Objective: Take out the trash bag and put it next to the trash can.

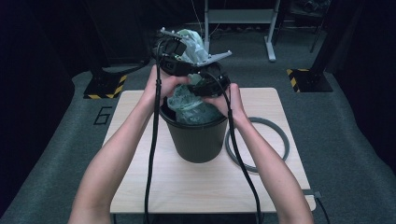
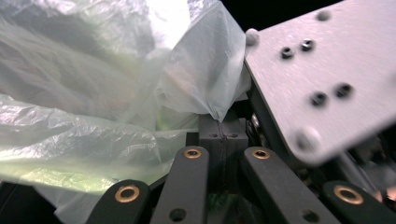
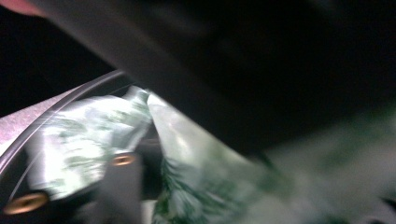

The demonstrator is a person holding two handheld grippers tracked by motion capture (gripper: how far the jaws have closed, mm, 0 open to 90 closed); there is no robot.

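Pale green plastic bag bunched in the mouth of the dark bin at mid-desk, its top pulled up above the rim. Left gripper clamped shut on a fold of the bag. Right gripper beside it over the bin, too blurred to tell open or closed; grey ring flat on the desk just right of the bin

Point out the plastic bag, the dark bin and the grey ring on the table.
plastic bag [image 1: 190, 106]: high view, crumpled film bunched at the bin's mouth.
dark bin [image 1: 196, 140]: high view, front of its outer wall.
grey ring [image 1: 281, 138]: high view, right side of the hoop, flat on the table.
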